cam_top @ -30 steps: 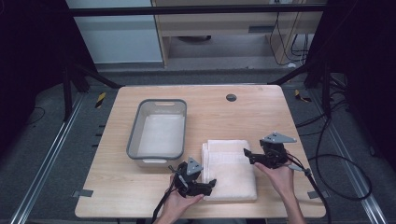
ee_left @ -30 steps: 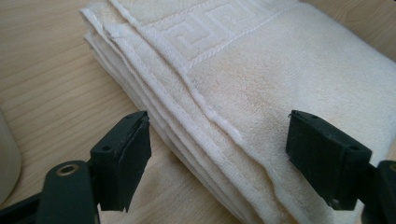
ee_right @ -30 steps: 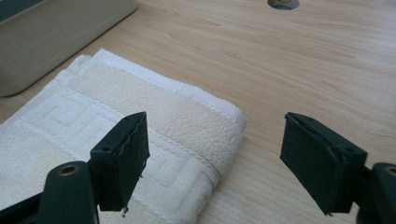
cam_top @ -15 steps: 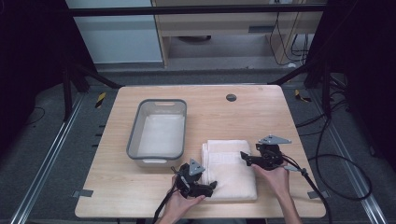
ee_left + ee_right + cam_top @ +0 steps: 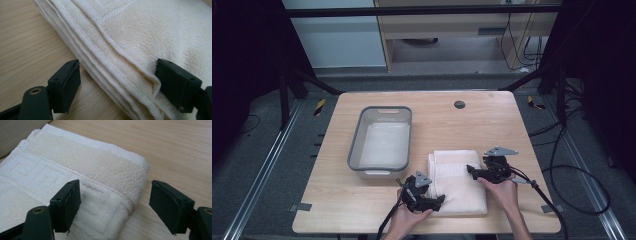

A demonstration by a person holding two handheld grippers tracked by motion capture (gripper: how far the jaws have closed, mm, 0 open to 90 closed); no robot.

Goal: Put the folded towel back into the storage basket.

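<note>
Pale wood makes up the counter (image 5: 362,210), which stands on a dark floor with cables trailing off to the right and a light cabinet behind. On its near half, a little right of the middle, lies a folded cream towel (image 5: 457,182), a flat stack of several layers with a woven key pattern and a raised border on its top face. The left gripper (image 5: 437,199) sits at the towel's near left corner, held by a hand (image 5: 404,220) that comes in from the bottom edge; in the left gripper view its jaws are spread wide, one low over the bare wood beside the stacked hems, the other over the towel's top, and neither can be seen pinching the cloth. The right gripper (image 5: 473,171) is at the towel's right side towards the far corner, in the other hand (image 5: 502,192); in the right gripper view its jaws are likewise spread, one above the patterned top, the other out over the wood past the folded edge, so the corner lies between them. Just left of the towel stands a grey plastic basin (image 5: 354,150). Farther back on the counter, well apart from the towel, is a small dark round cap (image 5: 459,104).
</note>
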